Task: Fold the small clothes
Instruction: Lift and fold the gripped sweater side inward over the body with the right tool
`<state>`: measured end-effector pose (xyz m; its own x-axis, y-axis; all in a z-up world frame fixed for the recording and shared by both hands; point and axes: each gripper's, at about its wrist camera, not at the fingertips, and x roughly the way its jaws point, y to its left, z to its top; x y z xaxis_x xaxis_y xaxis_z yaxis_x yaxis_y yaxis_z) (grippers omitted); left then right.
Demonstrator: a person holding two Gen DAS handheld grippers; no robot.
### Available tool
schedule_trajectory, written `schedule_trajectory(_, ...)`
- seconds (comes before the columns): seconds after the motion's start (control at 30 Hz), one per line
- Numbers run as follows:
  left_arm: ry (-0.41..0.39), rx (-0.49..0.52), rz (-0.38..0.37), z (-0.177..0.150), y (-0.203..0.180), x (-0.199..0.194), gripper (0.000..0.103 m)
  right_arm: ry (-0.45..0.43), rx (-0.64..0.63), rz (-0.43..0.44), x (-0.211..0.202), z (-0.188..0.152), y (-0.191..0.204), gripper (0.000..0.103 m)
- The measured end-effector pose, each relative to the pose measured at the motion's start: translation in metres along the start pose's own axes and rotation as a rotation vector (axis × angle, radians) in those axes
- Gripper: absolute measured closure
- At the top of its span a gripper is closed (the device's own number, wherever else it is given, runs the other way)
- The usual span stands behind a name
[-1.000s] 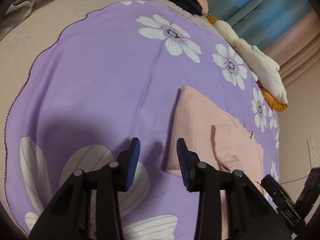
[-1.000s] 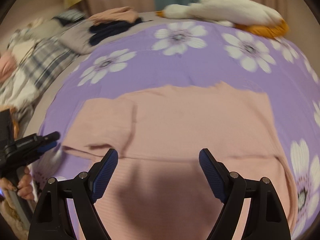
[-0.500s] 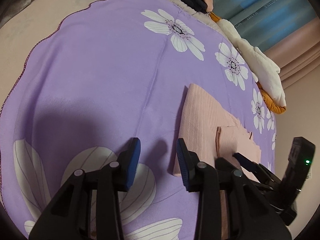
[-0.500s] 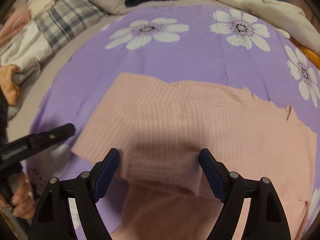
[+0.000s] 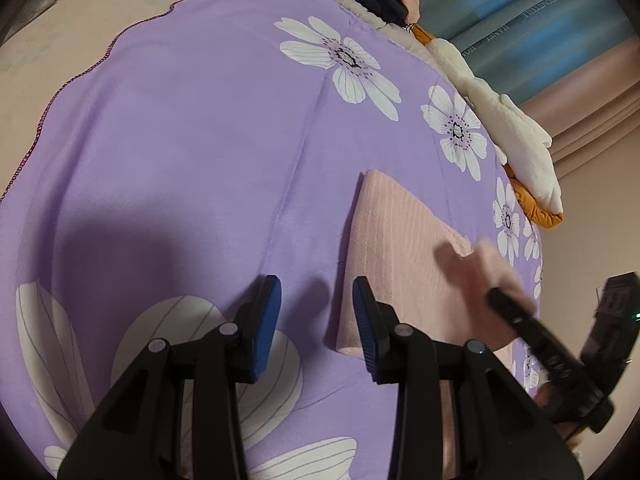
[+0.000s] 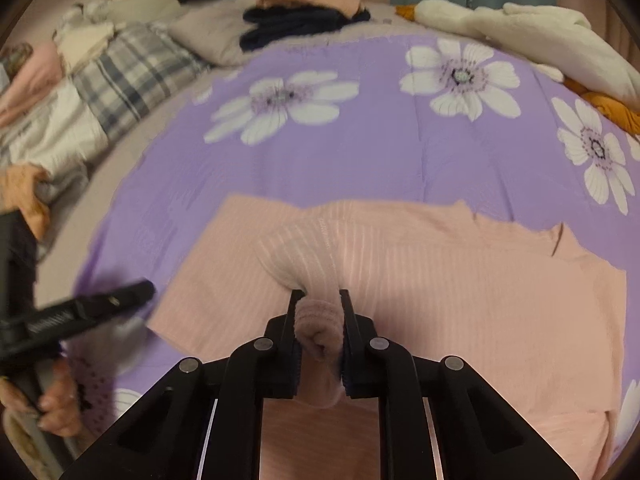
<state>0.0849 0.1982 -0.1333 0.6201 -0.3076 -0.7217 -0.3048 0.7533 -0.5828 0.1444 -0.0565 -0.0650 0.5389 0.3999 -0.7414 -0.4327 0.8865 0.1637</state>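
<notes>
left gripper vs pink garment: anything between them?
Nothing but bare purple bedsheet. In the left wrist view the left gripper is open beside the pink garment's edge, not touching it.

Right tongs (image 6: pixel 320 308) around pink garment (image 6: pixel 440 280)

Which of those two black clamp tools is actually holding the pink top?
The right gripper: its jaws have just closed on a bunched fold of the pink top. The left gripper hovers beside it over the purple sheet, jaws empty.
</notes>
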Motion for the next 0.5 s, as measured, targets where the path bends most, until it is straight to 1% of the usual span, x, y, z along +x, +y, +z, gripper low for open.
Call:
schedule_trajectory(0.13,0.001,0.006,-0.010,0.001,0.000,0.002,0.068,-0.065,0.002,-0.005,-0.021,0.011,-0.006,0.087)
schedule_trajectory(0.23,0.009,-0.005,-0.041,0.002,0.001,0.005,0.068,-0.118,0.000,-0.050,-0.034,0.017,-0.011,0.087)
schedule_trajectory(0.3,0.007,-0.002,-0.062,0.002,-0.001,0.004,0.068,-0.145,0.015,-0.055,-0.041,0.022,-0.015,0.087)
schedule_trajectory(0.37,0.004,0.008,-0.066,0.002,-0.005,0.004,0.068,-0.171,0.033,-0.055,-0.048,0.025,-0.021,0.087)
schedule_trajectory(0.5,0.004,0.024,-0.066,0.003,-0.011,0.007,0.068,-0.214,0.041,-0.085,-0.060,0.029,-0.027,0.087)
